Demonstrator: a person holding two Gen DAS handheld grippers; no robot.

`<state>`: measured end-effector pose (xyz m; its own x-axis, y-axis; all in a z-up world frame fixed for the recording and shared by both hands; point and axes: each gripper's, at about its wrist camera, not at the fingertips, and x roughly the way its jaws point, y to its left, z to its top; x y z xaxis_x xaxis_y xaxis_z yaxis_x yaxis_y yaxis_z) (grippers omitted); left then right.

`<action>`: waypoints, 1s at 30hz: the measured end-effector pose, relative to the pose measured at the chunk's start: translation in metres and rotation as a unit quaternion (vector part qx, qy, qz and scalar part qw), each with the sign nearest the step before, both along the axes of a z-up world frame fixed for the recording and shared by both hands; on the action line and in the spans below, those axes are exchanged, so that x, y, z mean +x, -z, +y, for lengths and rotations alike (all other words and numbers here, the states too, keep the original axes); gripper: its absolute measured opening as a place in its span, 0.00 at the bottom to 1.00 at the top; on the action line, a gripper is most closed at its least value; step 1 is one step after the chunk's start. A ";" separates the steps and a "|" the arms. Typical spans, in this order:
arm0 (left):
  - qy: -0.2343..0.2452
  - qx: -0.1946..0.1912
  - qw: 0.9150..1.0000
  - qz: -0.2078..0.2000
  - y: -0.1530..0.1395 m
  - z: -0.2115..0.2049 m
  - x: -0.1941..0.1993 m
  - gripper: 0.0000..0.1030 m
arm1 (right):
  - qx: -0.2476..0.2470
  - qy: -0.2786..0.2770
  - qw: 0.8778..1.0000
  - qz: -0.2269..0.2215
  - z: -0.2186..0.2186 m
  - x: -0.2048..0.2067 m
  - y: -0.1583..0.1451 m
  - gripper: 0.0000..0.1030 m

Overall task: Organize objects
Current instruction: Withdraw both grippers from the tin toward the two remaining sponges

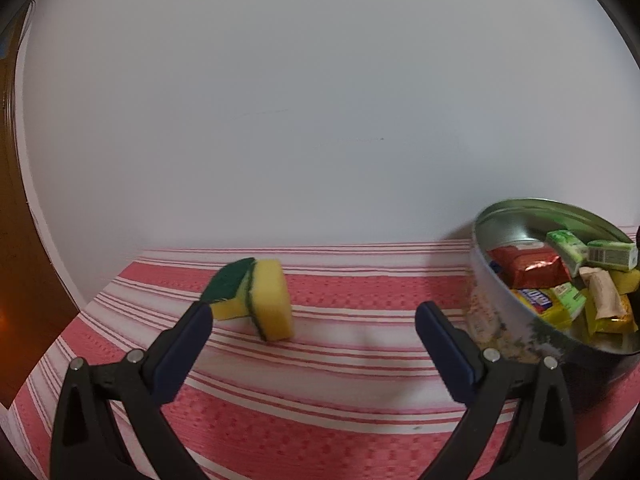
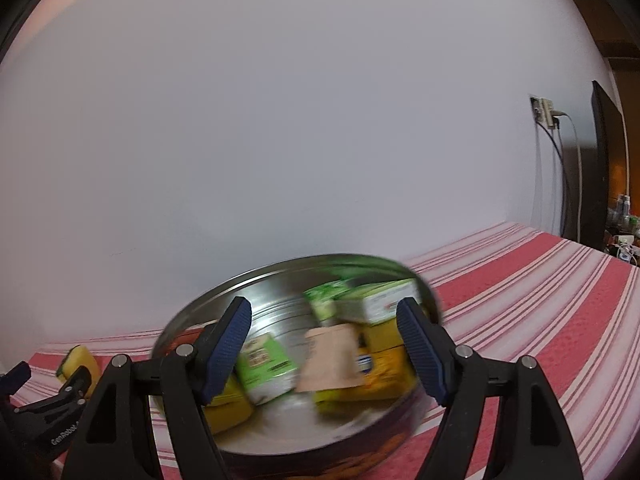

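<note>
Two yellow sponges [image 1: 272, 300] with green scouring pads lie together on the red-and-white striped cloth [image 1: 360, 400], one propped against the other. My left gripper [image 1: 314, 312] stands open just short of them; its left fingertip overlaps the near sponge's corner in the picture. A round metal tin [image 1: 504, 320] holding several snack packets [image 1: 532, 268] stands to the right. In the right wrist view the tin [image 2: 208, 304] is blurred, and my right gripper [image 2: 323, 308] hangs open over it with nothing between its pads. The left gripper [image 2: 48, 374] and a sponge [image 2: 78, 360] show at lower left.
A plain white wall rises right behind the table's far edge. A wall socket [image 2: 546, 114] with cables and a dark panel [image 2: 602, 160] are at the far right. A brown door [image 1: 16, 240] stands at the far left.
</note>
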<state>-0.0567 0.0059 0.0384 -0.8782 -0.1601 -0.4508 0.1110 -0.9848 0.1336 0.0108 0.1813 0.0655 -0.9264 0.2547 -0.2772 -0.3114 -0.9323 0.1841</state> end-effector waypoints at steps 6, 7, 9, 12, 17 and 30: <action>-0.008 0.001 1.000 -0.001 0.000 -0.025 -0.003 0.99 | 0.004 -0.021 1.000 -0.003 -0.032 -0.012 0.002 0.75; -0.009 0.002 1.000 -0.002 0.001 -0.029 -0.004 0.99 | 0.004 -0.024 1.000 -0.002 -0.037 -0.013 0.002 0.75; -0.012 0.003 1.000 -0.003 0.000 -0.037 -0.005 0.99 | 0.004 -0.030 1.000 -0.003 -0.046 -0.016 0.003 0.75; -0.015 0.006 1.000 -0.006 0.001 -0.049 -0.008 0.99 | 0.005 -0.039 0.999 -0.006 -0.057 -0.020 0.005 0.75; -0.026 0.013 0.999 -0.017 0.004 -0.073 -0.020 0.99 | 0.003 -0.058 0.998 -0.012 -0.077 -0.026 0.006 0.75; -0.087 0.005 0.996 -0.028 0.013 -0.151 -0.040 0.99 | -0.002 -0.121 0.992 -0.040 -0.139 -0.055 0.010 0.75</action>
<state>-0.0972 -0.1452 0.0256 -0.8107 -0.3027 -0.5012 0.2719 -0.9527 0.1357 -0.0444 0.0426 0.0557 -0.9356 0.0256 -0.3521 -0.0917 -0.9808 0.1724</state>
